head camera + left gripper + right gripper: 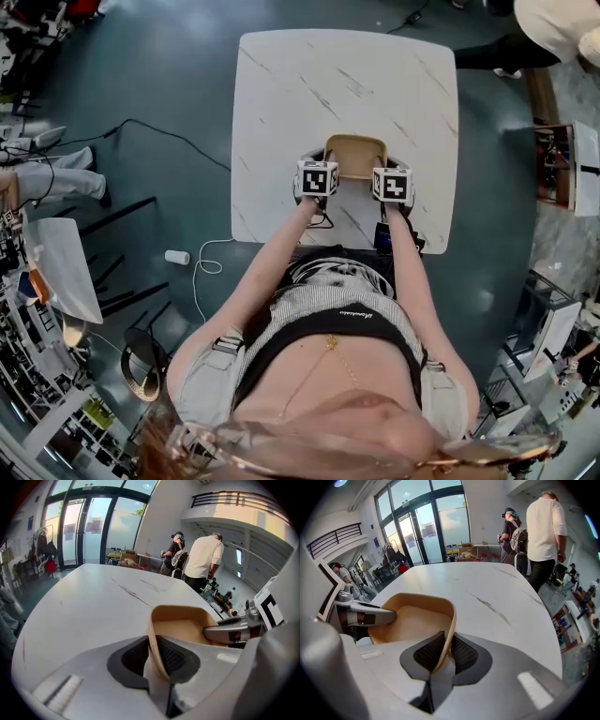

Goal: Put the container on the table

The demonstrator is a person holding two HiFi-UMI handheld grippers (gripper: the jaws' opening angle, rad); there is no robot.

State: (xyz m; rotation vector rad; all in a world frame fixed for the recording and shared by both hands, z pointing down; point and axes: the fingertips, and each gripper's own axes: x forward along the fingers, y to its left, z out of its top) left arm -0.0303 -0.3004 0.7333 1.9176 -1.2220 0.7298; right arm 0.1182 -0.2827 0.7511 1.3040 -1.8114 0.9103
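A tan, empty, shallow container [355, 156] is over the near half of the white marble table [309, 84]; whether it rests on the top or hangs just above it cannot be told. My left gripper [319, 177] is shut on the container's left rim [154, 639], with the thin wall pinched between the black pads. My right gripper [392, 184] is shut on the opposite rim [445, 641] in the same way. The container's bare inside [410, 620] shows in the right gripper view, with the left gripper's jaw reaching in from the left.
The table's far half [103, 597] stretches ahead of the container. Two people [534, 527] stand past the far edge by glass doors. Cables and a small white cylinder [177, 257] lie on the dark floor to the left. Shelving [562, 169] stands at the right.
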